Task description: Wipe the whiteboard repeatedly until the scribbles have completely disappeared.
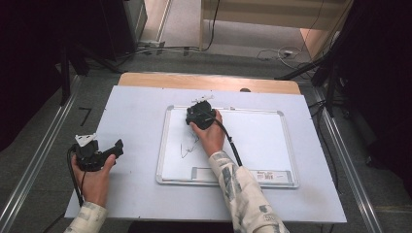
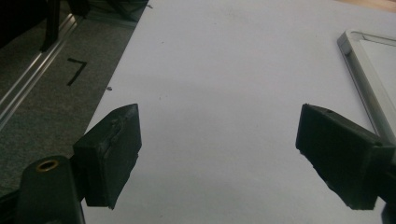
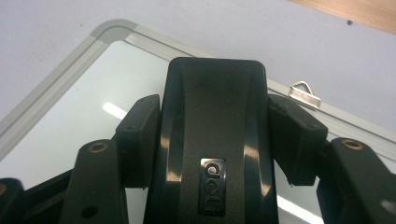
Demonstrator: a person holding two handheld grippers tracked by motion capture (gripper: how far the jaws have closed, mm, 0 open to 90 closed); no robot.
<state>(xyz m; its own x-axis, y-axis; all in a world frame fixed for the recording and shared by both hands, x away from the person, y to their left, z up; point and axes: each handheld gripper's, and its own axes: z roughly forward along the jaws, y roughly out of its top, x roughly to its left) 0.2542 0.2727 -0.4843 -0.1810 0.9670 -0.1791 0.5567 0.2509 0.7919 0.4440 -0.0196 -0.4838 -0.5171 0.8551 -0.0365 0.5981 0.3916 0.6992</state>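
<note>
A whiteboard (image 1: 262, 141) with a silver frame lies flat on the white table sheet, with a black scribble (image 1: 188, 148) on its left part. My right gripper (image 1: 200, 114) is over the board's upper left area, shut on a black board eraser (image 3: 215, 140) marked "deli". Its two pads (image 3: 140, 135) press the eraser's sides. My left gripper (image 1: 116, 145) rests at the table's left side, held by a hand, and it is open. In the left gripper view its pads (image 2: 114, 154) stand wide apart over bare white sheet, with the whiteboard's frame (image 2: 362, 70) at the right.
The white sheet (image 1: 141, 116) covers a wooden table (image 1: 209, 80). A metal hanger loop (image 3: 304, 93) sits on the board's top frame. A label strip (image 1: 269, 175) and a grey tray (image 1: 204, 172) lie along the board's bottom edge. Grey floor, rails and cables surround the table.
</note>
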